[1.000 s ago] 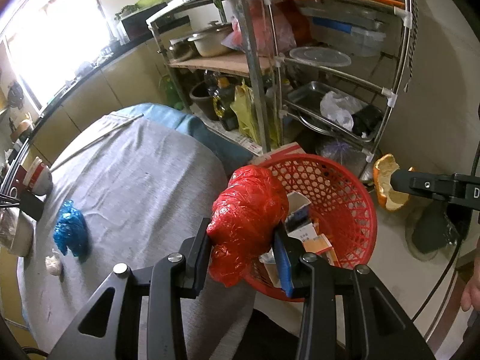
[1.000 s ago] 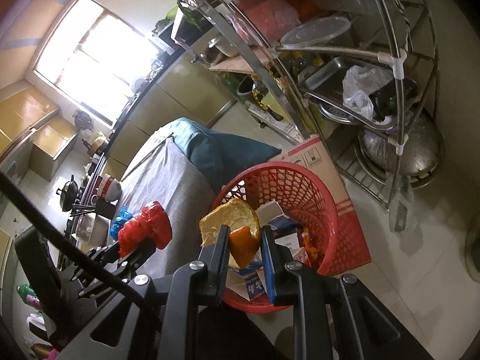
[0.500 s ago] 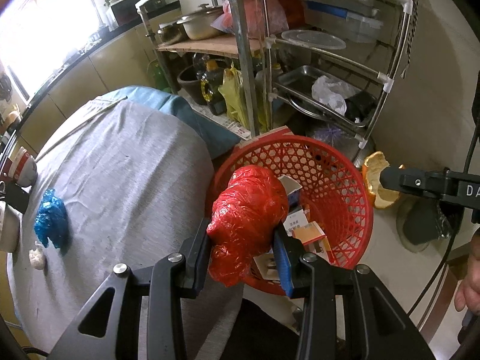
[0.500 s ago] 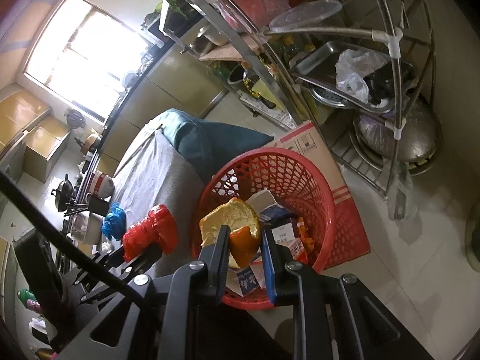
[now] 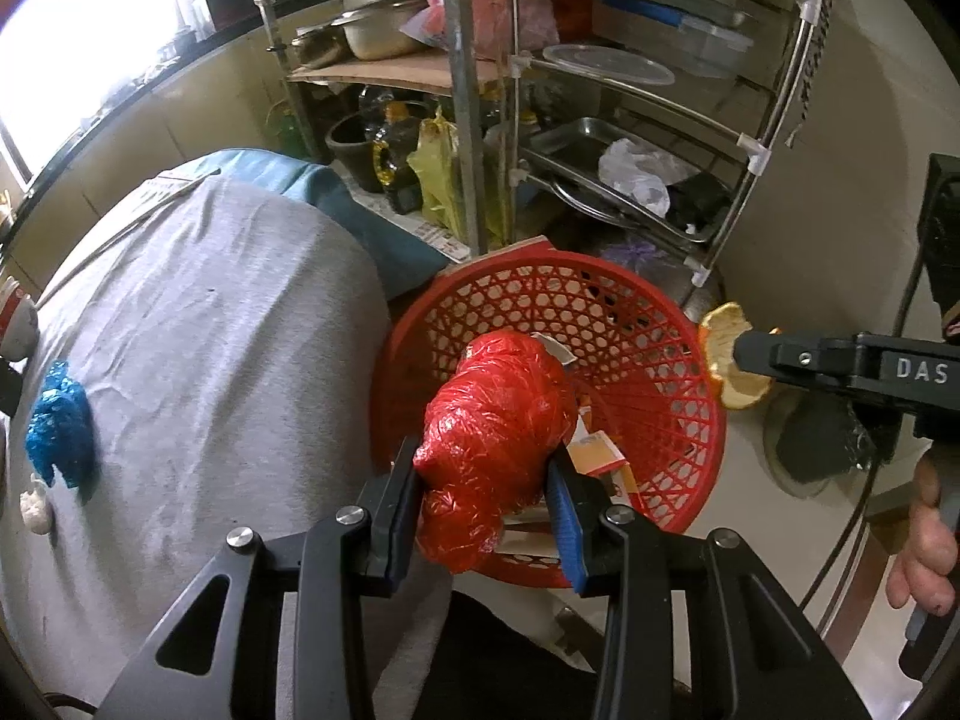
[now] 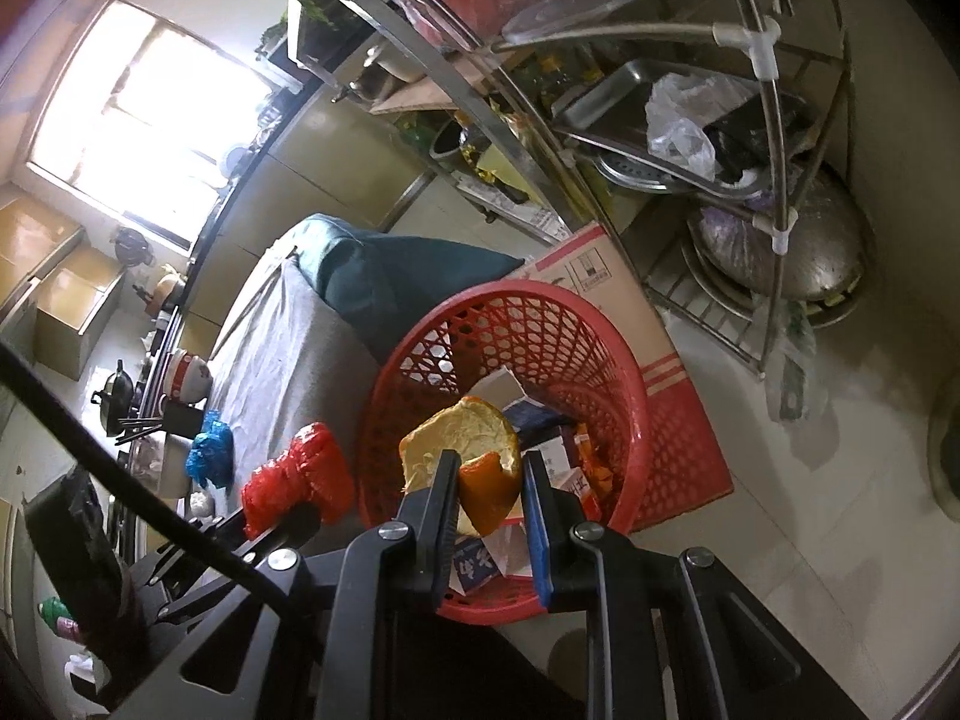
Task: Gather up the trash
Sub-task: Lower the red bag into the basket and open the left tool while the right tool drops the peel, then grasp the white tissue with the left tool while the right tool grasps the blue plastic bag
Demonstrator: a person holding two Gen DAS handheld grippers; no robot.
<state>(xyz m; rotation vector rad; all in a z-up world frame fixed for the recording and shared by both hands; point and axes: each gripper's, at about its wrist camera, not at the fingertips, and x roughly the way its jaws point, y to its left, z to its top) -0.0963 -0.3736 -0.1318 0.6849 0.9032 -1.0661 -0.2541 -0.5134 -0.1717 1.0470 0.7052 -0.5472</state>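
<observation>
My left gripper (image 5: pixel 480 501) is shut on a crumpled red plastic bag (image 5: pixel 498 426), held above the near rim of a red mesh basket (image 5: pixel 606 306) that stands on the floor. My right gripper (image 6: pixel 487 501) is shut on a piece of orange peel (image 6: pixel 465 441) and hangs over the same basket (image 6: pixel 540 324), which holds small cartons and wrappers. From the left wrist view the peel (image 5: pixel 729 360) shows at the basket's right rim. A blue crumpled bag (image 5: pixel 60 426) and a small white scrap (image 5: pixel 36 507) lie on the grey-covered table (image 5: pixel 198 324).
A metal rack (image 5: pixel 600 120) with pots, trays and bags stands behind the basket. A flattened cardboard box (image 6: pixel 624 294) lies under the basket. Bowls (image 6: pixel 186 375) sit at the table's far end. A person's hand (image 5: pixel 924 558) shows at the right edge.
Both grippers have sunk toward the basket and tilted further down, so it looks larger and sits more under them. Both grips are unchanged.
</observation>
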